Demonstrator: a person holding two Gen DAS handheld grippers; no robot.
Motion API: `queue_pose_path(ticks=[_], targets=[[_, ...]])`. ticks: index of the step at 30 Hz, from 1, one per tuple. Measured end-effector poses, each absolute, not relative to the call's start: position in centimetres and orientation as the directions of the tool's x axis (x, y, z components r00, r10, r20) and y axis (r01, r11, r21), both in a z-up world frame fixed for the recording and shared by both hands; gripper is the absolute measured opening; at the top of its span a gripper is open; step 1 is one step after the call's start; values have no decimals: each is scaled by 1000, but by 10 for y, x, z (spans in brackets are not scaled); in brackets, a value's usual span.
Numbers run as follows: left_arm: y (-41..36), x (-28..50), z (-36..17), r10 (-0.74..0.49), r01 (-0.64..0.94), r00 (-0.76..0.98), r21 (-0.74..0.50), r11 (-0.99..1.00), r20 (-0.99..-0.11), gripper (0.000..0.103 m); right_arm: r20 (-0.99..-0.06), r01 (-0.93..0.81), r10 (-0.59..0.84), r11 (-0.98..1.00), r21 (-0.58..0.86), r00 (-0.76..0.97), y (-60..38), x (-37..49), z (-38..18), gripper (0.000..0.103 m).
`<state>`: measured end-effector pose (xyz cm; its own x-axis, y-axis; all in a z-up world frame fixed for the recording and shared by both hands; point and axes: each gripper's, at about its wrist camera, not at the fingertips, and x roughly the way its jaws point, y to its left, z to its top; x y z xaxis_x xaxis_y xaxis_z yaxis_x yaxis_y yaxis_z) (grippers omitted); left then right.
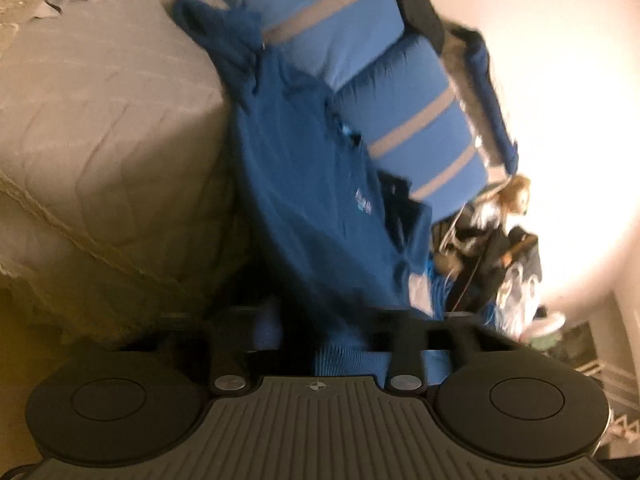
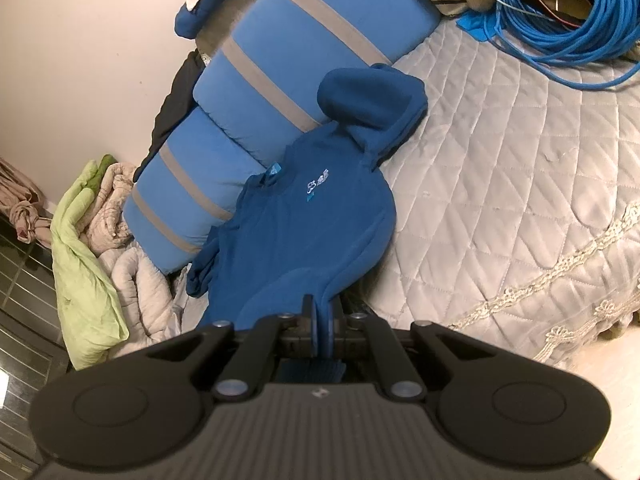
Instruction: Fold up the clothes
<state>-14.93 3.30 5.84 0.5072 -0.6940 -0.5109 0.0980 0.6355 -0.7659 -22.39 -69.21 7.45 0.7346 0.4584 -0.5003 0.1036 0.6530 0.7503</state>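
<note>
So the right gripper [image 2: 322, 322] has its jaws clamped together on a thin edge of the dark blue fleece hoodie [image 2: 308, 232], low in the middle of the right wrist frame. The left gripper [image 1: 338, 344] looks like it's got fabric of the same hoodie bunched between its jaws at bottom centre of its own frame, but that view is blurry and the cloth hides the tips, so I honestly can't tell if it's clamped or just sitting in there.

The hoodie runs up from the jaws, hood toward the top of both frames, half on the grey quilted bedspread [image 2: 500, 168] and half leaning on the long blue cushion with grey stripes [image 2: 256, 92].

What could go wrong, I reckon: the right pinch is on very little cloth, so a tug could pop it out. If the left isn't really holding, the hoodie would swing lopsided and fold crooked. The cushion could also snag or prop up one side, so it never lies flat.

Further out, there's a coil of bright blue cable [image 2: 560, 12] in the upper right on the bed, a lime green cloth [image 2: 80, 248] with beige bedding at the left, and a pale wall behind it all.
</note>
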Motion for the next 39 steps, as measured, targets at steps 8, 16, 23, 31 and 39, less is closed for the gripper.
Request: queue_pose_path(ticks=[8,16,23,31,39], targets=[[21,-168,101,-641,200,590,-681,705,-491,5,-492,58,444,696,715,749,-683,-229,99,4],[28,-197,135,-620,226,646,-664,713,-445,5,-456,17,440,705,709,774,-678,-253,131,4],[33,-208,115,-604,151,611,-675,723,-511,5,-533,122,420,692,712,734,-676,-273,127,4],[23,-197,83,-516,41,583,-611,790,-628,27,-668,213,342,769,603,661,-659,-268,96,13],[15,-205,143,-320,80,761,-408,910,-565,67,-622,158,204,865,476,756,-653,-263,126,103]])
